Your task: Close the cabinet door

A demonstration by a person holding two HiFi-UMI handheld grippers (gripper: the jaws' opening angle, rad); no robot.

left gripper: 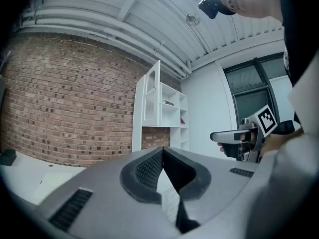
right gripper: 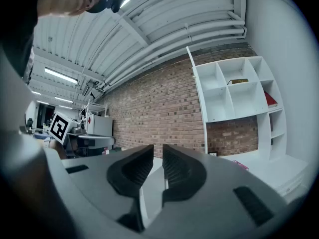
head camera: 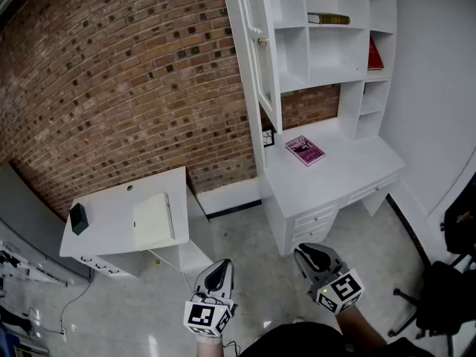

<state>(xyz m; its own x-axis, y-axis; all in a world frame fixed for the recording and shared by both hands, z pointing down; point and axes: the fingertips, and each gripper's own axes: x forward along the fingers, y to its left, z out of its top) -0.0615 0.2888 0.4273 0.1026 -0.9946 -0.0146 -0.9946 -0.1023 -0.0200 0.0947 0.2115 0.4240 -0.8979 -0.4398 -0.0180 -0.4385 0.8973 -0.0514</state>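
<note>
The white shelf cabinet [head camera: 335, 43] stands against the brick wall, and its glass door [head camera: 260, 50] is swung out toward me on the left side. In the left gripper view the door [left gripper: 152, 101] shows nearly edge-on; in the right gripper view it is a thin edge [right gripper: 197, 98]. My left gripper [head camera: 217, 277] [left gripper: 162, 153] is held low near my body, shut and empty. Beside it, my right gripper [head camera: 312, 257] [right gripper: 159, 156] has only a thin slit between its jaws and holds nothing. Both are far from the door.
A white desk [head camera: 335, 184] with drawers sits under the shelves, a pink book [head camera: 305, 151] on it. Books [head camera: 329, 18] rest on the shelves. A small white table [head camera: 111, 207] at left carries a cream pad [head camera: 152, 220]. A dark chair [head camera: 439, 296] stands at right.
</note>
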